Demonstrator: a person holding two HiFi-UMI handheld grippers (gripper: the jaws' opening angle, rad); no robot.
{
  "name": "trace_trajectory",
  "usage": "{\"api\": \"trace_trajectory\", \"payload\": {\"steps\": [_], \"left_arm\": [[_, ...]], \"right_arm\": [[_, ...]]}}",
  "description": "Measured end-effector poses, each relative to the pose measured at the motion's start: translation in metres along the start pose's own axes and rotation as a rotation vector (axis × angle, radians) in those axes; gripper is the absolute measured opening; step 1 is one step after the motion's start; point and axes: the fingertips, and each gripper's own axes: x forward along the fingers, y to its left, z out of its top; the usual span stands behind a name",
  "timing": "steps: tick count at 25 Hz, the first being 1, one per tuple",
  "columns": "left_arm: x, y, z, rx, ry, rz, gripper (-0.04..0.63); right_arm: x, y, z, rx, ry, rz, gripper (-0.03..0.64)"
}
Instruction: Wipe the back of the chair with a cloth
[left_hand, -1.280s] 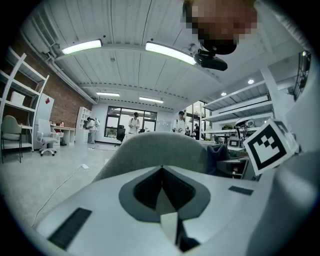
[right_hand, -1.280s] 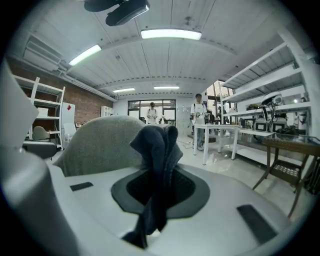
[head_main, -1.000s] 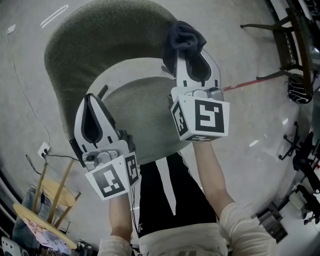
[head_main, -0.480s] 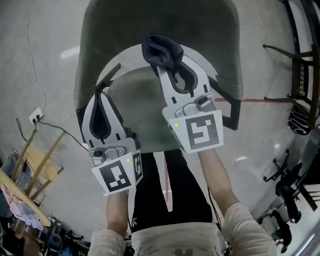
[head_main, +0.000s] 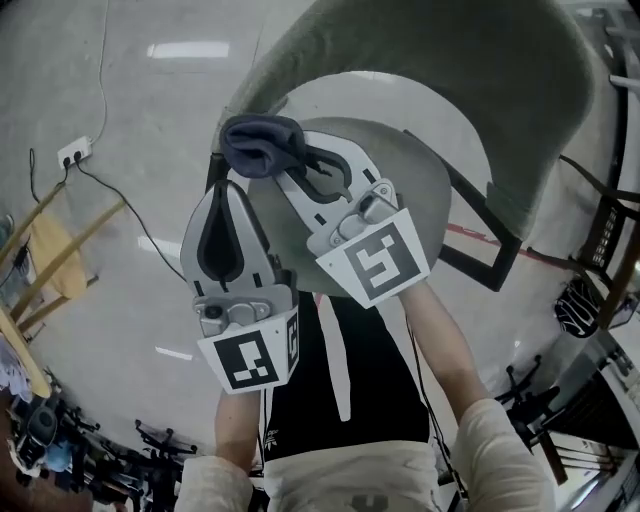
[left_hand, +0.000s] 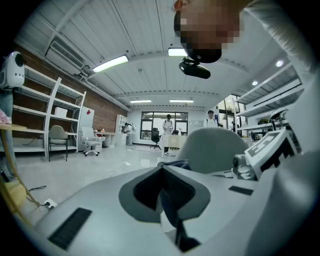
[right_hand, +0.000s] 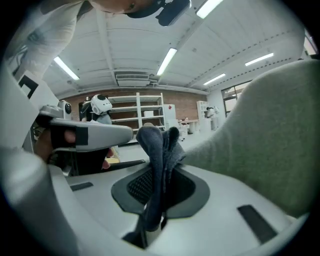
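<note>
The back (head_main: 470, 55) arcs up and to the right from the cloth (head_main: 260, 143), which sits at its left end; I cannot tell if they touch. The right tool (head_main: 285, 168) grips the cloth and is nearer. The left tool (head_main: 226, 195), just beside it, is closed on nothing. The seat (head_main: 425, 175) lies below, and nothing seems to block a rightward sweep.

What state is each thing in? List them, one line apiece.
cloth: bunched up, pinched at the right gripper's tips, next to the chair's back; contact cannot be told.
right gripper: shut on the cloth.
left gripper: jaws together, holding nothing.
chair: standing upright.
</note>
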Motion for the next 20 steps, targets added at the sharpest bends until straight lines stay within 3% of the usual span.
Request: {"api": "trace_trajectory", "payload": {"steps": [4,7,12,20], "left_arm": [[-0.006,0.003,-0.005,-0.011,0.014,0.032,0.015],[-0.010,0.009,-0.005,-0.030,0.019,0.056,0.016],[-0.008,0.007,-0.007,-0.025,0.027,0.032,0.017],[0.006,-0.014,0.000,-0.053,0.018,-0.026,0.017]], "right_arm": [[0.018,0.018,-0.013,-0.033,0.044,0.081,0.057],[0.025,0.016,-0.014,-0.027,0.036,0.072,0.057],[0.031,0.005,-0.012,-0.038,0.040,0.040,0.057],[0.024,-0.060,-0.004,0.054,-0.002,-0.158,0.057]]}}
